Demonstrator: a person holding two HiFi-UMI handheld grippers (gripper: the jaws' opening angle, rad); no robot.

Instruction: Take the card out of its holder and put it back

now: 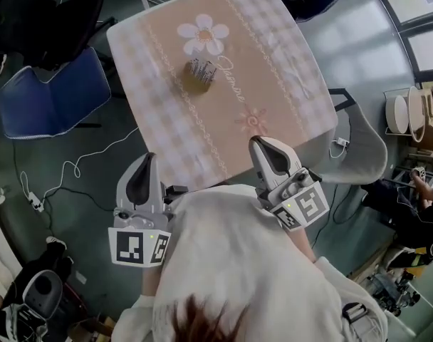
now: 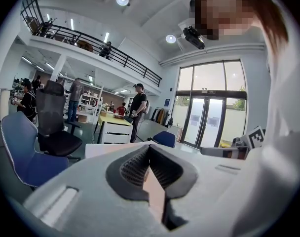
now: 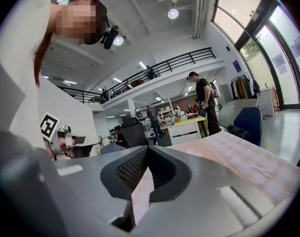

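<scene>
Counting the tools first: how many are there, and how do they stand?

Two. The left gripper (image 1: 147, 159) and the right gripper (image 1: 258, 143) are held close to the person's chest, at the near edge of the table (image 1: 273, 41). In its own view the left gripper (image 2: 149, 148) has its jaws pressed together with nothing pinched. The right gripper (image 3: 147, 151) is the same, closed tip to tip and empty.

And the task's thing?

There is one card holder (image 1: 198, 83), brown, near the middle of the table, just below the white flower print (image 1: 203, 34) and well apart from both grippers. A card (image 1: 201, 67) stands in it, showing as a pale edge above the brown body. Whether there is more than one card I cannot tell at that size.

Anything else to count?

One checked tablecloth (image 1: 174, 141) with two flowers on it, the white one and a smaller pink flower print (image 1: 253, 122). There are two chairs in full sight: a blue chair (image 1: 49, 98) to the left of the table and a pale chair (image 1: 369, 148) to its right. One white cable (image 1: 67, 169) trails over the floor.

What is hidden or cut off?

The person's white top (image 1: 238, 262) covers the hands and the rear of both grippers. A third seat is cut off by the top edge of the head view. The holder lies outside both gripper views, and any print on the card is too small to read.
</scene>
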